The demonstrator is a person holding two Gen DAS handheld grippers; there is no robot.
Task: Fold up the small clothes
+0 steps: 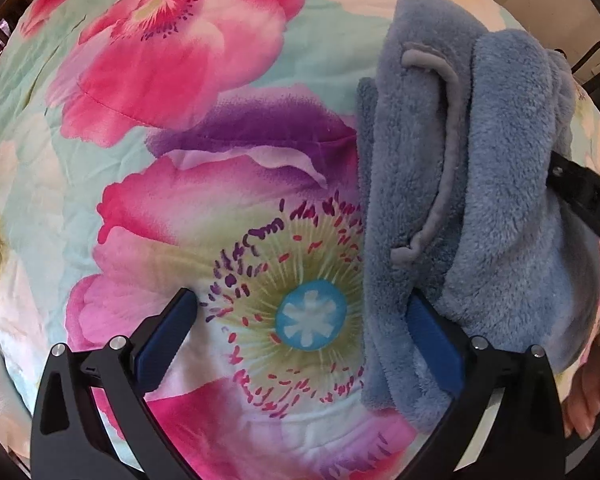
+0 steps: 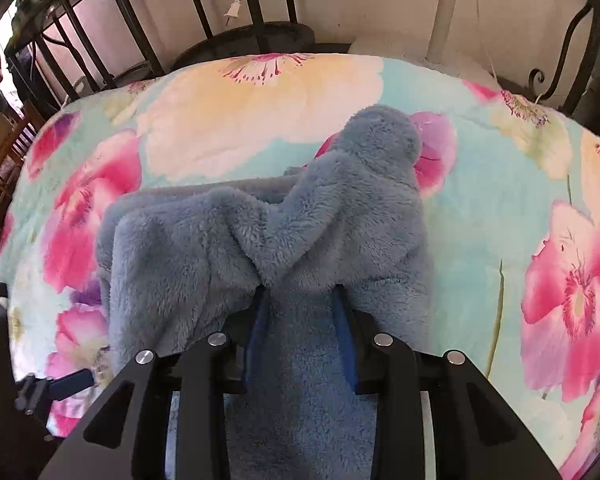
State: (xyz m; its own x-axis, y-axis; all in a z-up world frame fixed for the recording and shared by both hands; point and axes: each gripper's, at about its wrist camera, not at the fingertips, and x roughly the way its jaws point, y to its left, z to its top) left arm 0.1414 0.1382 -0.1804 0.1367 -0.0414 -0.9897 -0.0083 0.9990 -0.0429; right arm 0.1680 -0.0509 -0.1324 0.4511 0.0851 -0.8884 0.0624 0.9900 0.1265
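Note:
A fluffy blue-grey fleece garment (image 1: 480, 200) with a grey trimmed edge lies partly folded on the flowered bedspread (image 1: 180, 160). My left gripper (image 1: 300, 304) is open over the bedspread, its right finger (image 1: 432, 340) against the garment's left edge with nothing between the jaws. My right gripper (image 2: 300, 300) is shut on a bunched fold of the garment (image 2: 300, 220), which drapes over both blue pads and hides the tips. The right gripper's arm shows in the left wrist view (image 1: 588, 196) behind the garment.
The bedspread (image 2: 480, 220) covers a table or bed. Dark metal bars (image 2: 256, 4) and a wall stand behind its far edge. A wooden chair (image 2: 4, 168) is at the left. A plug (image 2: 232, 10) hangs at the back.

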